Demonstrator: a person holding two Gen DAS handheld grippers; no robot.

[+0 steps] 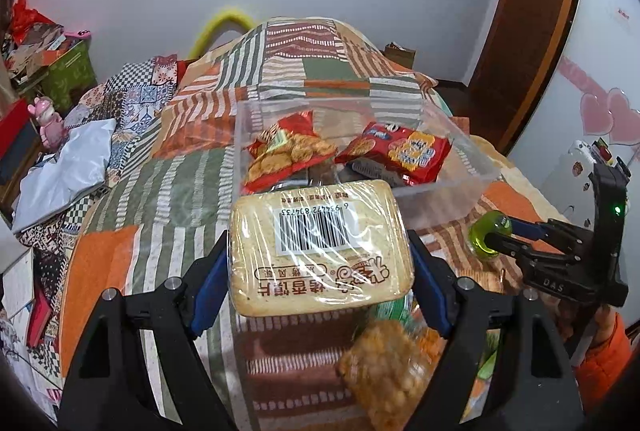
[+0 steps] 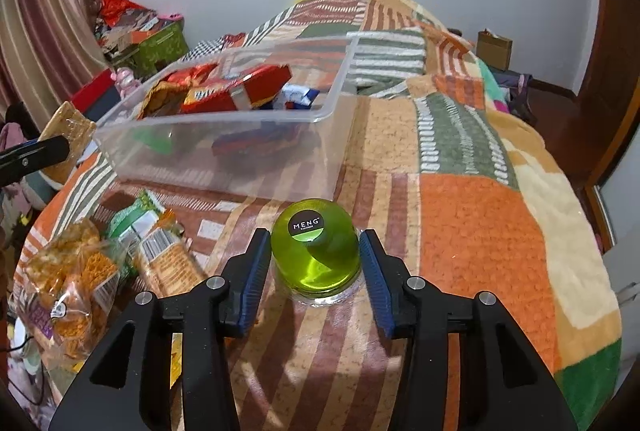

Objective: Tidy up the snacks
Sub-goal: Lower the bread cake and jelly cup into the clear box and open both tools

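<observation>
Bed [image 2: 480,223] with patchwork blanket is carrying everything. Clear plastic bin [image 2: 332,103] is sitting on it, already holding red snack packets [image 1: 400,151].

Left gripper [image 1: 320,263] is clamping a wrapped toast-slice pack [image 1: 320,251] by its two side edges, holding it raised just short of the bin's near wall. Judgement: light, stiff but brittle; film wrap is slippery, so side-edge hold with modest squeeze suits it.

Right gripper [image 2: 314,271] is straddling a green jelly cup [image 2: 316,255], which is standing on the blanket near the bin. Pads are close beside the cup; whether they are touching, I cannot tell. Judgement: smooth, rounded, heavier for its size, soft contents; take hold low on the wide base.

Left view is showing the pack's barcode face and a loose fried-snack bag [image 1: 384,371] beneath. Right view alone is showing the bin's far corner, the cup's lid label, and more loose packets [image 2: 80,283] at left.
</observation>
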